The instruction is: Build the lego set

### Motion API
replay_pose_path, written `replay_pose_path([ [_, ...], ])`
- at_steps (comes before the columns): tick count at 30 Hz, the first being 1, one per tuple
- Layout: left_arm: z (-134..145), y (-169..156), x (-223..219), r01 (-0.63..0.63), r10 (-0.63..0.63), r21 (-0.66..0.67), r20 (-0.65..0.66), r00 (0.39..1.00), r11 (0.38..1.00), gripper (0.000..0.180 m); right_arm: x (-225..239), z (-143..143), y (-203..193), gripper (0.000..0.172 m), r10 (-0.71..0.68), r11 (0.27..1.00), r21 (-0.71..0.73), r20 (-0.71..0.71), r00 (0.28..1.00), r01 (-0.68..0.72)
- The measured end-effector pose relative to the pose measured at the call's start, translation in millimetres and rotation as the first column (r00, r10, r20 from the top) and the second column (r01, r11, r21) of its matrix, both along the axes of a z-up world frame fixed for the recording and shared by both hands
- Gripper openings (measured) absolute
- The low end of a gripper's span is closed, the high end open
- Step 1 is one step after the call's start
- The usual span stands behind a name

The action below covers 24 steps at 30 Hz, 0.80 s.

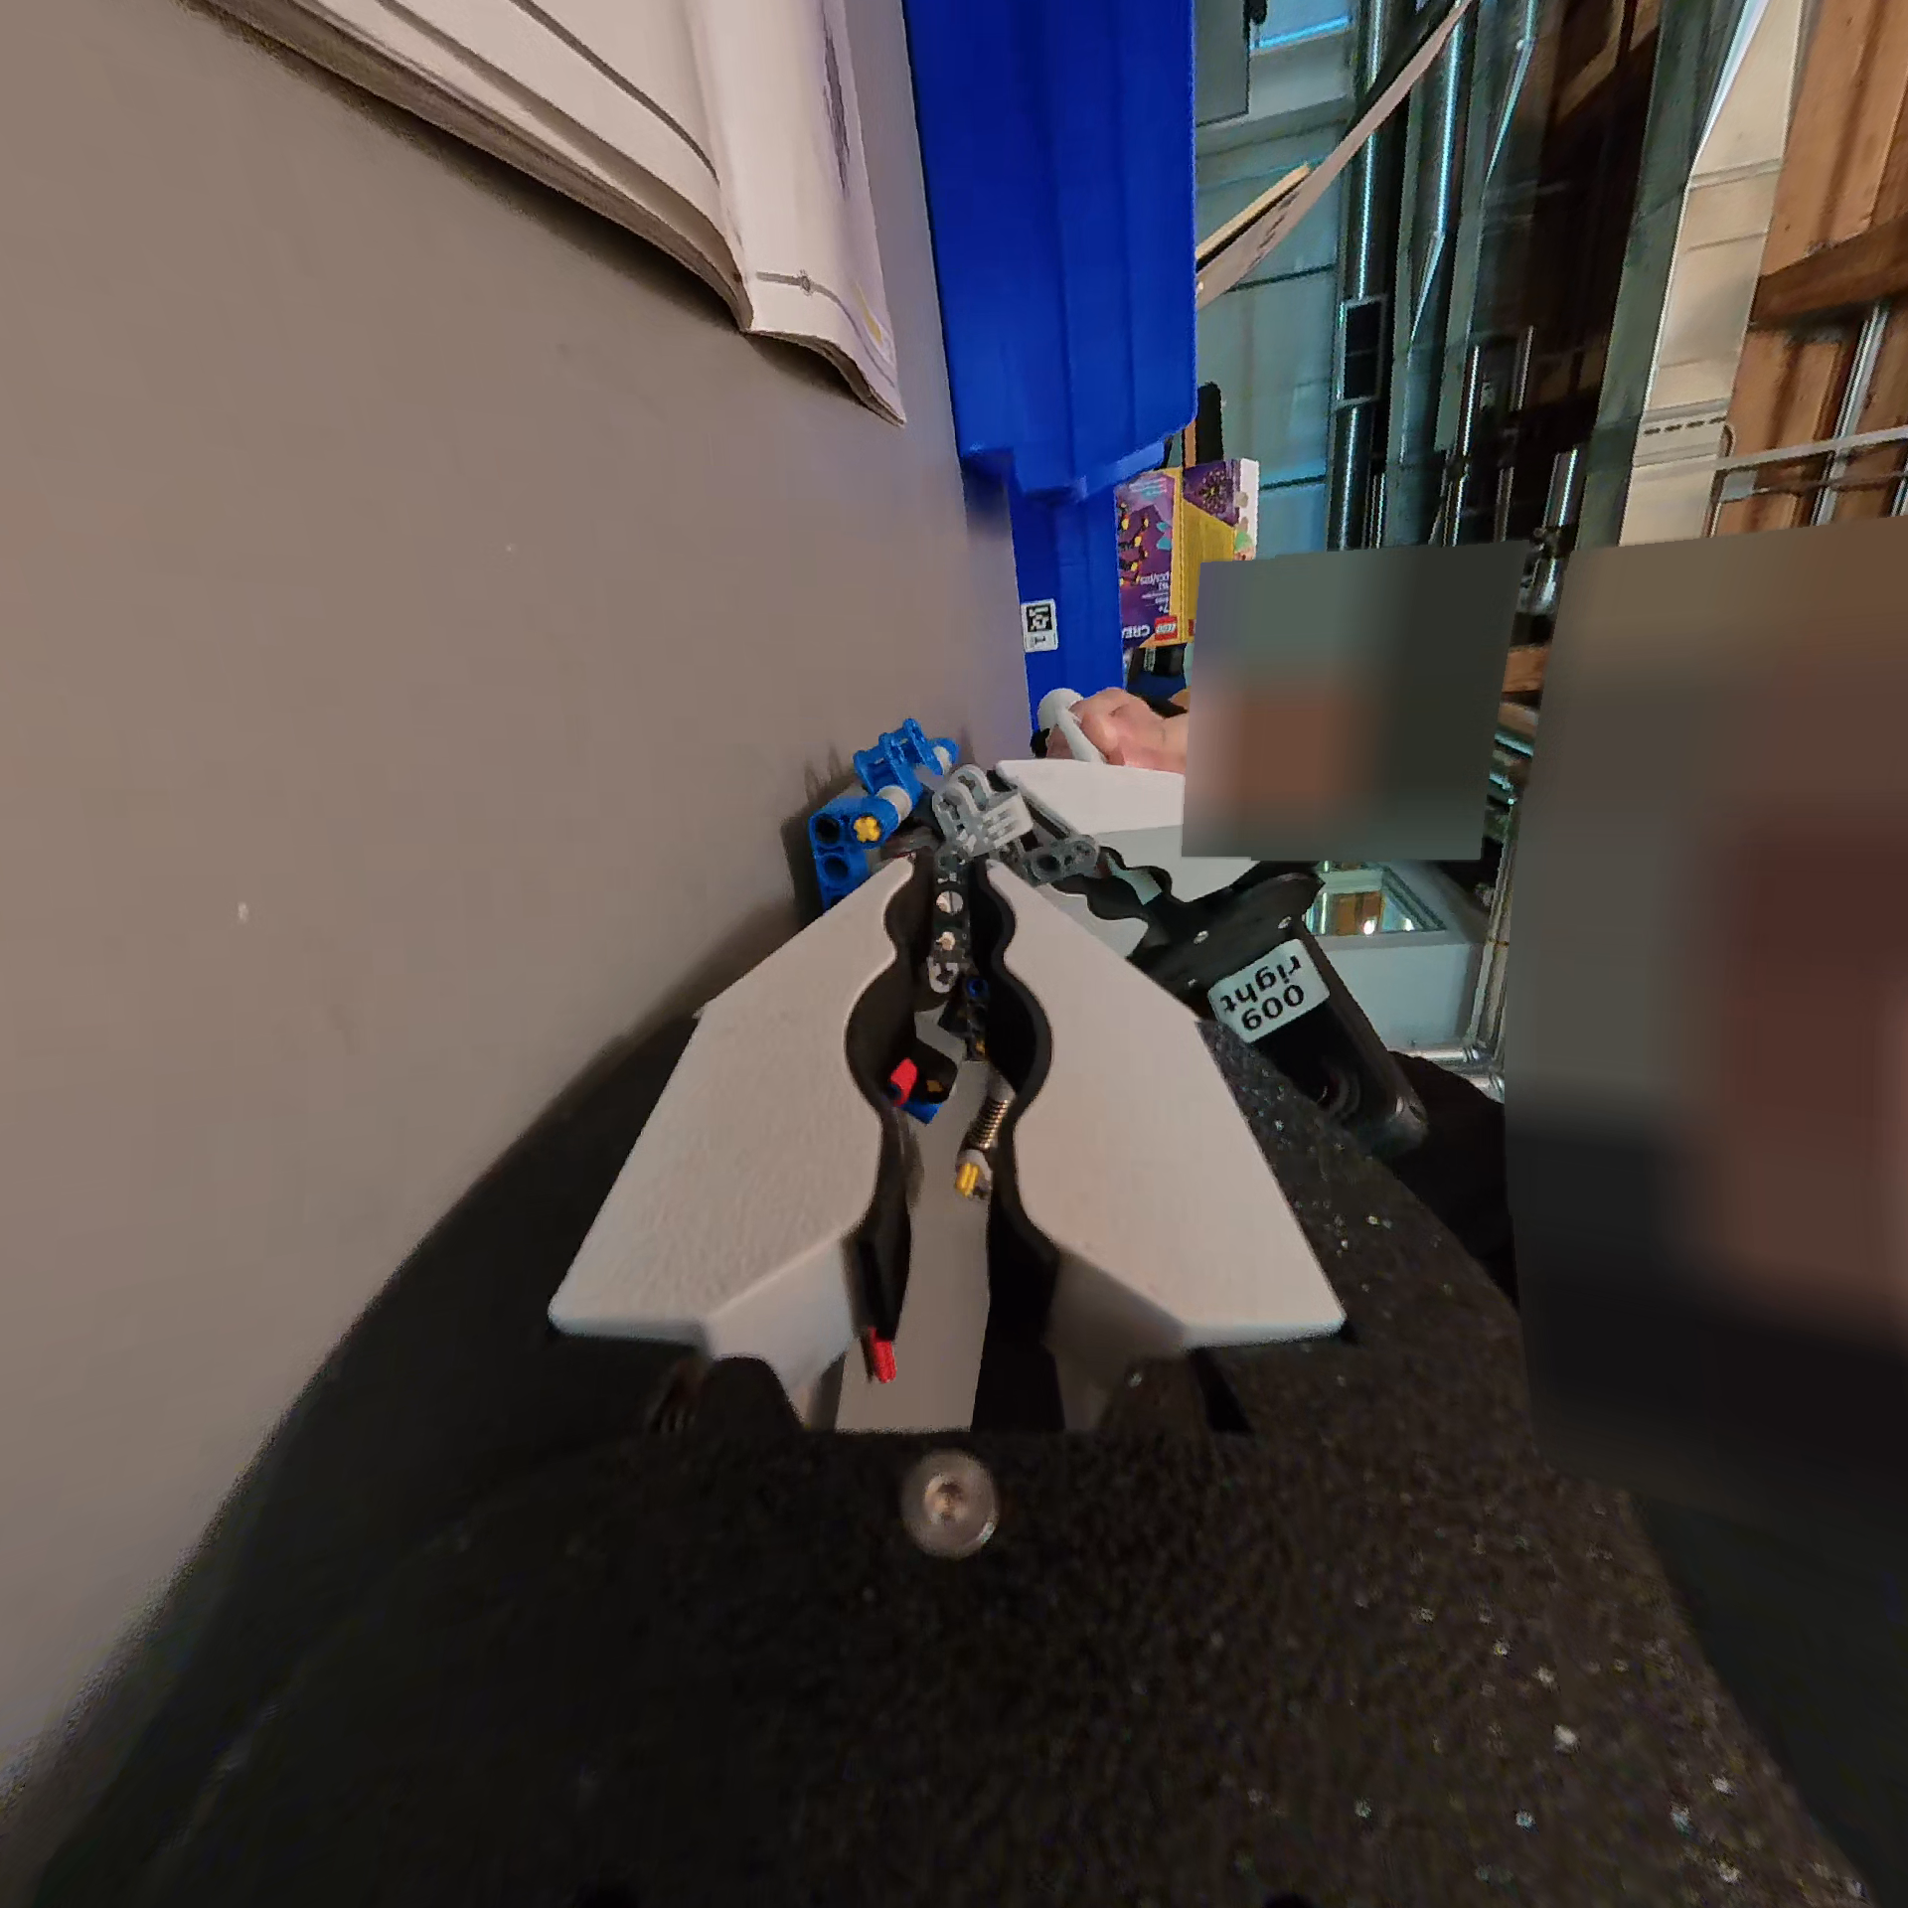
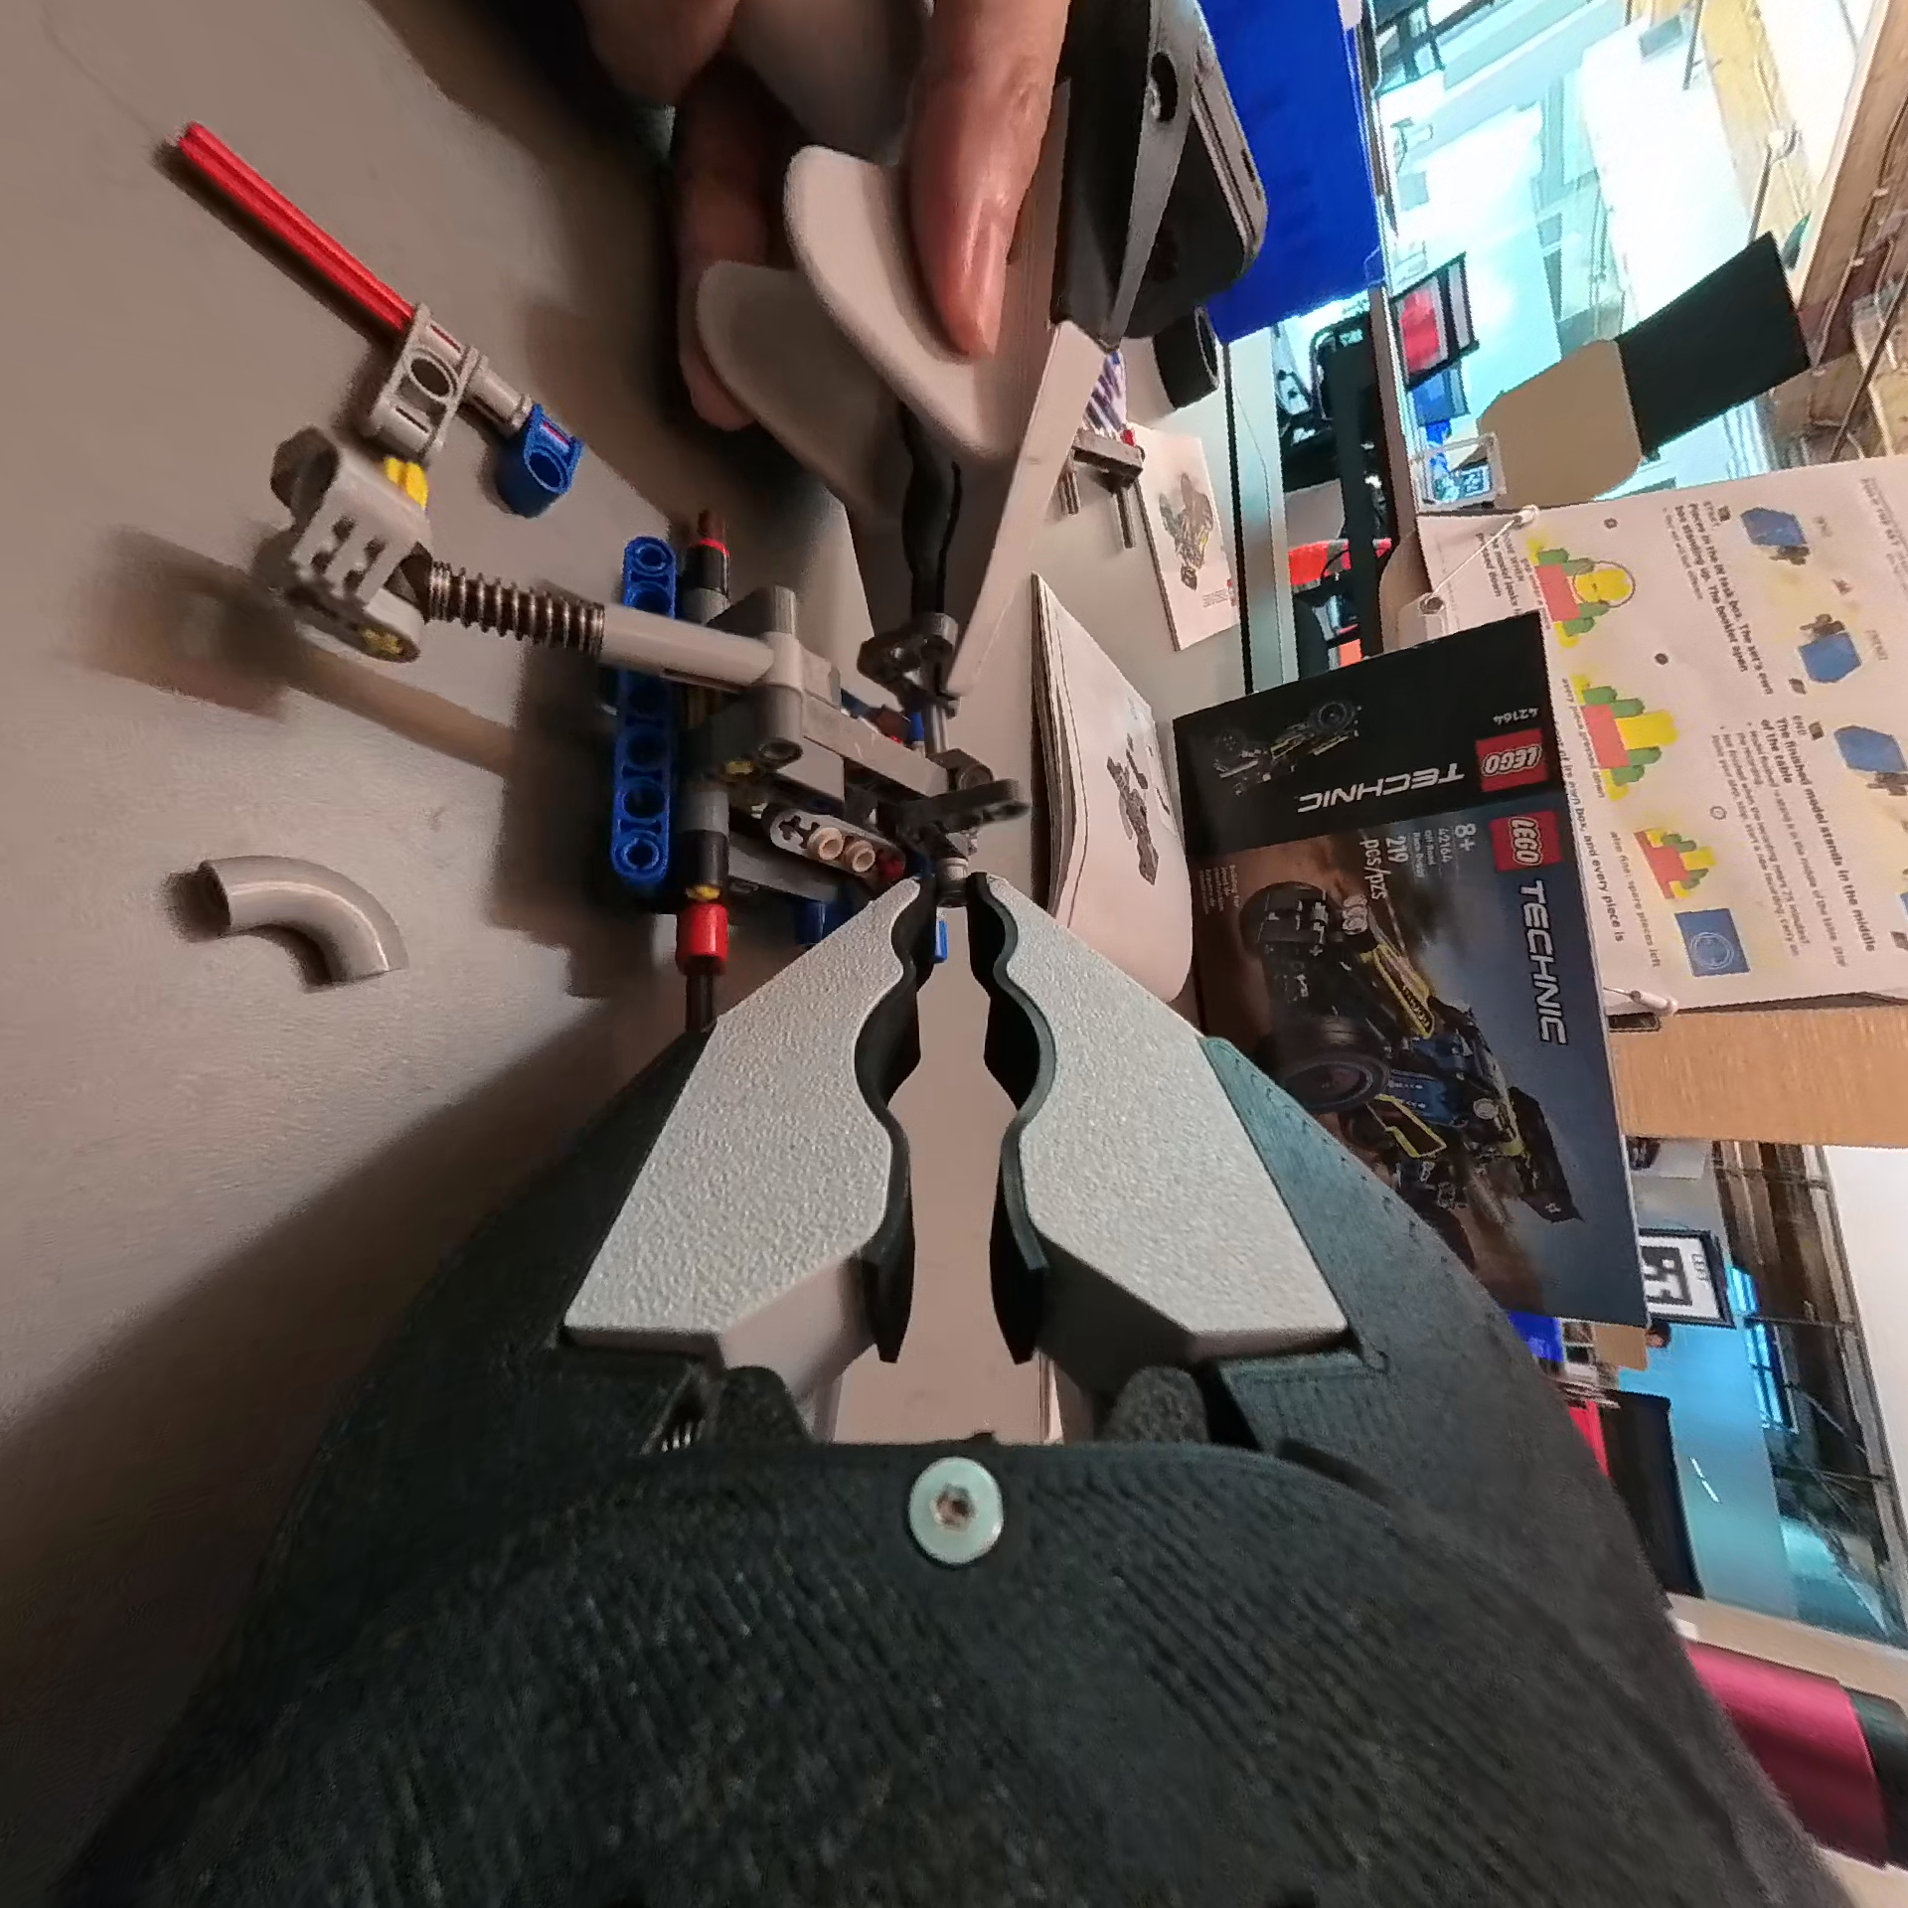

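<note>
Left gripper clamped on dark beam of toy-brick assembly, w/ blue beams, grey frame, coil spring, red bush, lying on grey desk; right gripper narrow, pinching small grey pin at assembly's edge; box beyond.

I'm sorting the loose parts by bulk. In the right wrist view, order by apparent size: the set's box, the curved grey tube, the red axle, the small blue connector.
Largest to smallest as they look:
1. Set's box, though it sits nearer the camera.
2. Red axle, longest loose part.
3. Curved grey tube, close to the axle; unsure.
4. Small blue connector.
</note>
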<state>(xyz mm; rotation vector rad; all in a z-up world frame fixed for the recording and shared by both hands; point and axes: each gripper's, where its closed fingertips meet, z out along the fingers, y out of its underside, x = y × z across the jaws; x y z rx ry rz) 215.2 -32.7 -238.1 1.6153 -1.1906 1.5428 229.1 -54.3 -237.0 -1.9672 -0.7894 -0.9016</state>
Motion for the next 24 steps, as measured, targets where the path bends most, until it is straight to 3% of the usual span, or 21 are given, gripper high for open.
replay_pose_path([
  [1, 0, 0, -1, 0.019, -0.019, 0.0, 0.001, 1.0, 1.0, 0.003, -1, 0, 0, 0.003, 0.004, 1.0, 0.004, -0.006, 1.0, -0.004],
  [11, -3, 0, 1, 0.076, -0.077, 0.043, 0.022, 0.997, 0.996, 0.004, -7, 0, -1, 0.004, 0.026, 0.999, 0.027, -0.041, 0.999, -0.025],
  [14, -1, 3, -1, 0.08, -0.094, 0.118, 0.115, 0.989, 0.99, 0.003, -7, 0, -1, 0.004, 0.029, 0.999, 0.029, -0.045, 0.999, -0.027],
  [18, -11, 18, -5, 0.082, -0.219, 0.457, 0.256, 0.941, 0.886, 0.003, -4, -1, -2, 0.004, 0.031, 0.999, 0.029, -0.045, 0.999, -0.029],
  [24, -14, 17, -18, 0.111, -0.333, 0.648, 0.23, 0.914, 0.753, 0.003, -4, -1, -2, 0.004, 0.06, 0.998, 0.034, 0.022, 0.998, -0.06],
])
